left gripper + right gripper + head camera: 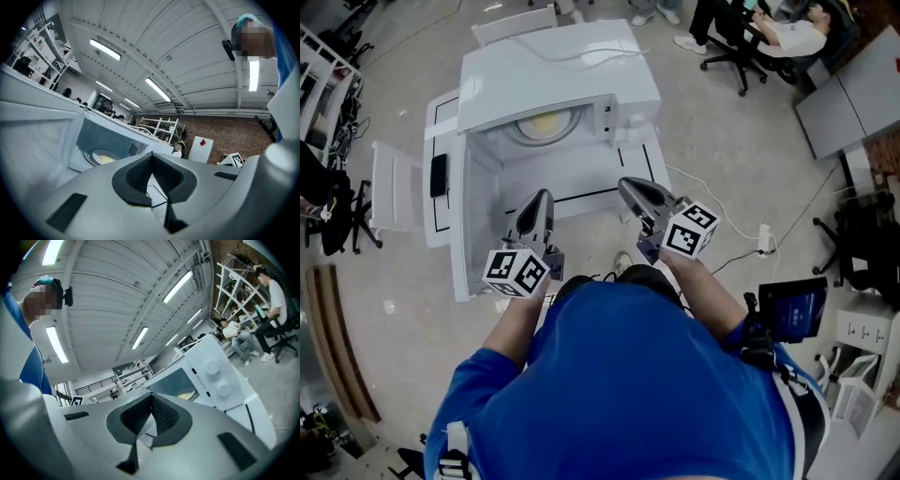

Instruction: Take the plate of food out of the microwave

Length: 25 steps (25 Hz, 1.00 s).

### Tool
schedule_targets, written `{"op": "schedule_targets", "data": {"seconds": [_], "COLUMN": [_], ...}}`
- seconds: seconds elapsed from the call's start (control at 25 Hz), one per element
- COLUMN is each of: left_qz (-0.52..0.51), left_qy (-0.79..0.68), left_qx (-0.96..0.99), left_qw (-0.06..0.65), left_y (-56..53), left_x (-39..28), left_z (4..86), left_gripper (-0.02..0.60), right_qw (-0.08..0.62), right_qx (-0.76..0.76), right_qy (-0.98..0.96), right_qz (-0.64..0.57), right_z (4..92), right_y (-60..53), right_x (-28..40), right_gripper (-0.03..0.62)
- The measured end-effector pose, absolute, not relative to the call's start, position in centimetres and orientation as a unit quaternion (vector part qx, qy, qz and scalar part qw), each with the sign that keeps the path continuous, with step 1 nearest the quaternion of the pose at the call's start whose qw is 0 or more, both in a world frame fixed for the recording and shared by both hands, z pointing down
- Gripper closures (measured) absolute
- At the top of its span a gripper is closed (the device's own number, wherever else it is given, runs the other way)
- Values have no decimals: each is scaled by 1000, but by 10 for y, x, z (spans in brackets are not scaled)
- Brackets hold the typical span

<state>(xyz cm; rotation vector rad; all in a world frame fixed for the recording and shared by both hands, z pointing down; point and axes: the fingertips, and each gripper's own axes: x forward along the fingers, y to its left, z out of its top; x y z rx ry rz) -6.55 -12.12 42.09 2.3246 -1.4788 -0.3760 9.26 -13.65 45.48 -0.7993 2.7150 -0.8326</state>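
Both grippers closed and empty, plate sitting in the microwave.
Left gripper [536,202] and right gripper [630,187]: smooth grey shells, ribbed black pads [139,174], jaws pressed together on nothing. Ahead, the boxy, glossy white microwave [558,70] holds the round plate of food [546,123], pale yellow, inside its cavity.

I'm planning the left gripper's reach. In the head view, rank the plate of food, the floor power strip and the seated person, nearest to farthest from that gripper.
From the left gripper:
1. plate of food, just ahead, inside the microwave.
2. power strip, on the floor, off to the right.
3. seated person, far off in the top right corner.
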Motion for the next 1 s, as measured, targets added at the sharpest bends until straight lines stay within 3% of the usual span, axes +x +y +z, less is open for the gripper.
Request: {"op": "schedule_targets", "data": {"seconds": [1.0], "left_qz": [-96], "left_qy": [-612], "left_qx": [764], "left_qw": [177], "left_y": [-195], "left_x": [-93], "left_z": [458], "left_gripper": [572], "right_qw": [33], "right_qx": [-193], "right_qy": [932], "right_qz": [-304], "right_z": [481], "right_y": [-204], "right_x": [70], "right_gripper": [599]}}
